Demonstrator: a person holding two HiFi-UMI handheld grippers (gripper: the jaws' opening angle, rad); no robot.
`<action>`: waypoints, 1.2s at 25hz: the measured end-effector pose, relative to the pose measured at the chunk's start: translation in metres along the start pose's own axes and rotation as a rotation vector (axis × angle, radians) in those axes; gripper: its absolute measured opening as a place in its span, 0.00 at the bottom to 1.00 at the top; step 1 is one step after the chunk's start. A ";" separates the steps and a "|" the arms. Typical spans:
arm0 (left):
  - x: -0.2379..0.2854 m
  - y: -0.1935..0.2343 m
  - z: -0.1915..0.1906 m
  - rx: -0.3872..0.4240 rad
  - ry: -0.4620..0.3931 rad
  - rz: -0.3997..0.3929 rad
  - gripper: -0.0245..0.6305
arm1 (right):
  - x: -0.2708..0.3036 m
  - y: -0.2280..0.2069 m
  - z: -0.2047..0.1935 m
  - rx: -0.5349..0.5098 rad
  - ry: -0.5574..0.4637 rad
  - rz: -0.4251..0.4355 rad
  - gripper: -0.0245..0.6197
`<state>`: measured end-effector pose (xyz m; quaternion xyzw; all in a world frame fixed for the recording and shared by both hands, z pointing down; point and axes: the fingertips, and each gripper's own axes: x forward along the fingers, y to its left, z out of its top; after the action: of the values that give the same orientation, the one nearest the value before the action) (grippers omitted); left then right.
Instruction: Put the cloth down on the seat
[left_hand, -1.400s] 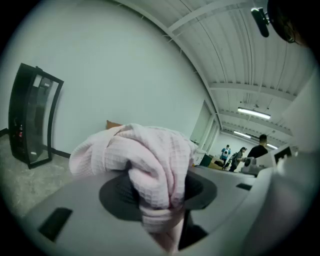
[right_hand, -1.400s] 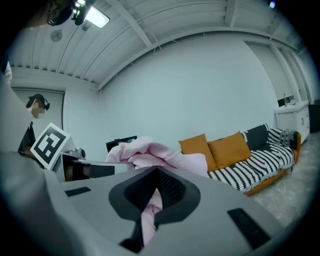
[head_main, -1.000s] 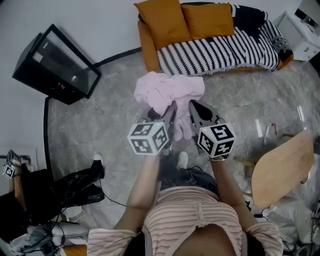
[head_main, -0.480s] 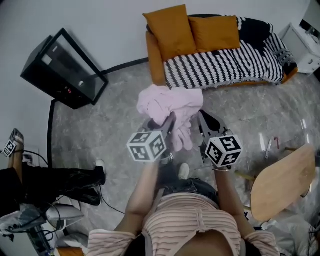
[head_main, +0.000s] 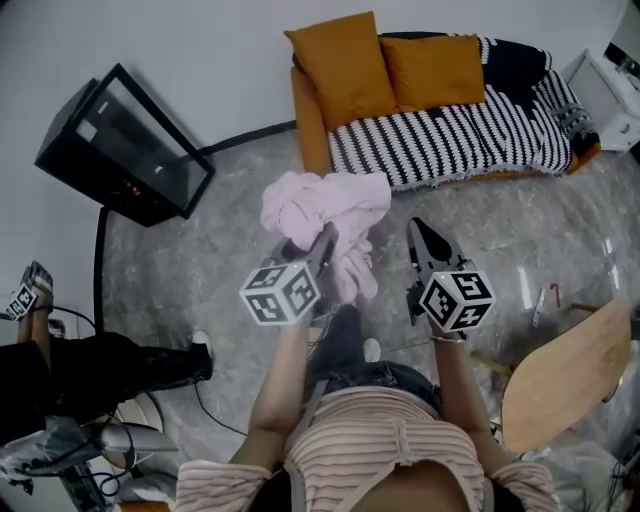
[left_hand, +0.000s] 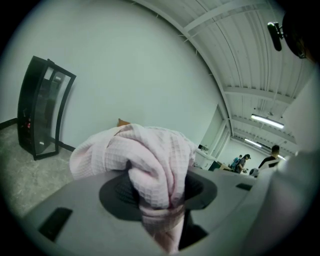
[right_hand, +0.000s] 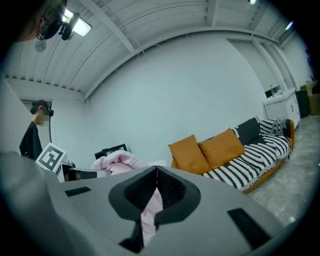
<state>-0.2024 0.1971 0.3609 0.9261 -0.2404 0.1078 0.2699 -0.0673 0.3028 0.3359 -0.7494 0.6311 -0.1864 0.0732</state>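
Pink waffle-weave cloth (head_main: 325, 205) bunched in air above grey floor (head_main: 200, 260), short of sofa (head_main: 310, 130), not on striped seat cover (head_main: 450, 125). Left gripper (head_main: 324, 246) clamped on cloth; folds spill over and below jaws. Right gripper (head_main: 420, 230) just beside cloth, apart from it in head view; jaws together at tips, nothing pinched there. Two orange cushions (head_main: 345, 65) lean on sofa back. Black glass-fronted cabinet (head_main: 120, 145) stands by left wall.

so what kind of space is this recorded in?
Probably a mock living-room corner inside a lab or workshop hall: sofa with orange cushions, grey rug, and a ribbed industrial ceiling with strip lights.
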 end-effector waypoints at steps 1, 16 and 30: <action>0.008 0.000 0.000 -0.004 -0.004 0.007 0.33 | 0.004 -0.007 -0.002 0.002 0.007 0.004 0.05; 0.156 0.050 0.065 -0.048 0.015 0.029 0.33 | 0.151 -0.093 0.039 0.038 0.049 0.004 0.05; 0.219 0.111 0.117 -0.081 0.015 0.009 0.33 | 0.247 -0.090 0.050 0.021 0.092 -0.013 0.05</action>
<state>-0.0613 -0.0342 0.3858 0.9125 -0.2469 0.1060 0.3084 0.0668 0.0734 0.3673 -0.7434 0.6268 -0.2277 0.0505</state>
